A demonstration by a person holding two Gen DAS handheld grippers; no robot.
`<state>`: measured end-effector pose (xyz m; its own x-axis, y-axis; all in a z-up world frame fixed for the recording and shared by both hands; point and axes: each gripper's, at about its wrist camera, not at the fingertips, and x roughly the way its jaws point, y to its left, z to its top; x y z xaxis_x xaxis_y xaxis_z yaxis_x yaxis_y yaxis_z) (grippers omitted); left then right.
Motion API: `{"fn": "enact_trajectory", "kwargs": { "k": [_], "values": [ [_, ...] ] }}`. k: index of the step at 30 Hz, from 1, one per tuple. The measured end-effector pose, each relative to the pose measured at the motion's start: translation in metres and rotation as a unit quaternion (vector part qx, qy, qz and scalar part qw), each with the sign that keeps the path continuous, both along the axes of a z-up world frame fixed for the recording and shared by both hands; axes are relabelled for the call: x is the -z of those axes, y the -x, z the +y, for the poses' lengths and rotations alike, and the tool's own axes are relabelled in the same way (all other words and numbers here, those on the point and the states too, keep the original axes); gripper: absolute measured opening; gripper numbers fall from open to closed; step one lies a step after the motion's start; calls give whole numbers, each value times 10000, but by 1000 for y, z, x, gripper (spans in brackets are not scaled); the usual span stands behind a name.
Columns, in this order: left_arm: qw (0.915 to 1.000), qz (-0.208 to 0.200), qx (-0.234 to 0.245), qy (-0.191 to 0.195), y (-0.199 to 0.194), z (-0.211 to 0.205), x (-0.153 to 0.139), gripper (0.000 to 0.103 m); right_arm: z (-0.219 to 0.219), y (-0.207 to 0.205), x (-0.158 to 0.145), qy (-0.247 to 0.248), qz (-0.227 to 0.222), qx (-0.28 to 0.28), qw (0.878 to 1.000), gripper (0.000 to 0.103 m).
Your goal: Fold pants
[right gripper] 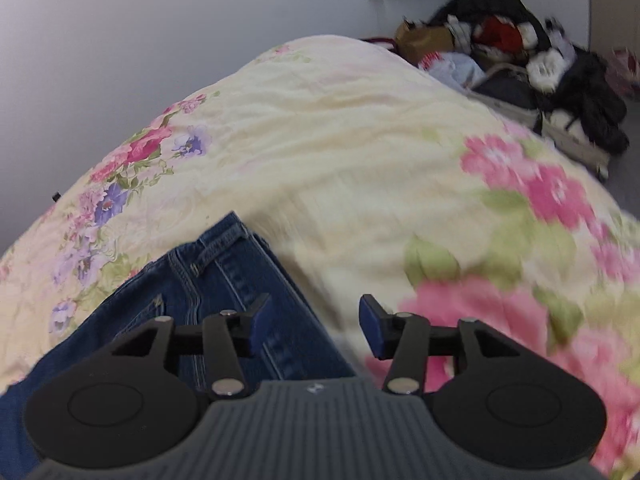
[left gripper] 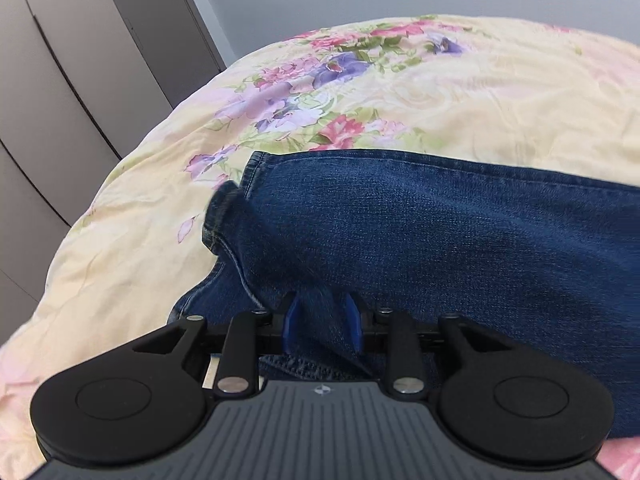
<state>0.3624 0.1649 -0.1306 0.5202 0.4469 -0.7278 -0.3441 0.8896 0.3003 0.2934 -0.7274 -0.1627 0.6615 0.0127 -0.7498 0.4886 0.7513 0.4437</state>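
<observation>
Pinching denim jeans, left tongs (blue pads), floral quilt

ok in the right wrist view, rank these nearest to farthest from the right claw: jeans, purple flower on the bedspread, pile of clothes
1. Jeans: directly under the open right claw, toward its left finger.
2. Purple flower: farther up the bedspread, on the left.
3. Pile of clothes: beyond the bed's far edge, upper right.

My left gripper pinches a raised fold of the blue jeans, jaws closed on denim, atop a floral bedspread; grey wardrobe doors, apparently, stand behind.
</observation>
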Motion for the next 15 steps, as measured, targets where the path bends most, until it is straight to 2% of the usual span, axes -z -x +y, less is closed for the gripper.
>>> {"fn": "enact_trajectory", "kwargs": {
  "k": [3,5,8,9,10,11,12,13,15],
  "values": [
    [9997,-82,-40,220,10,0,-9,34,-8,38,24,-976,-216,432,9941,51],
    [9987,-99,-48,488,14,-1,-15,36,-9,50,47,-1643,-424,689,9831,53],
    [9965,-91,40,826,22,-7,-21,38,-5,49,73,-2177,-749,933,9687,48],
    [9961,-59,103,870,24,-10,-22,38,-4,46,78,-2209,-821,1031,9663,45],
    [9961,-39,173,870,27,-13,-24,38,-3,42,82,-2218,-859,1099,9651,39],
    [9961,-16,240,849,29,-16,-26,38,-3,36,81,-2184,-870,1166,9650,27],
    [9961,11,300,831,32,-18,-27,38,-1,32,76,-2070,-868,1178,9673,21],
    [9960,38,333,831,34,-19,-27,38,1,25,65,-1805,-864,1069,9739,12],
    [9960,75,335,823,36,-19,-27,38,8,16,27,-848,-1061,735,9880,8]
  ]
}}
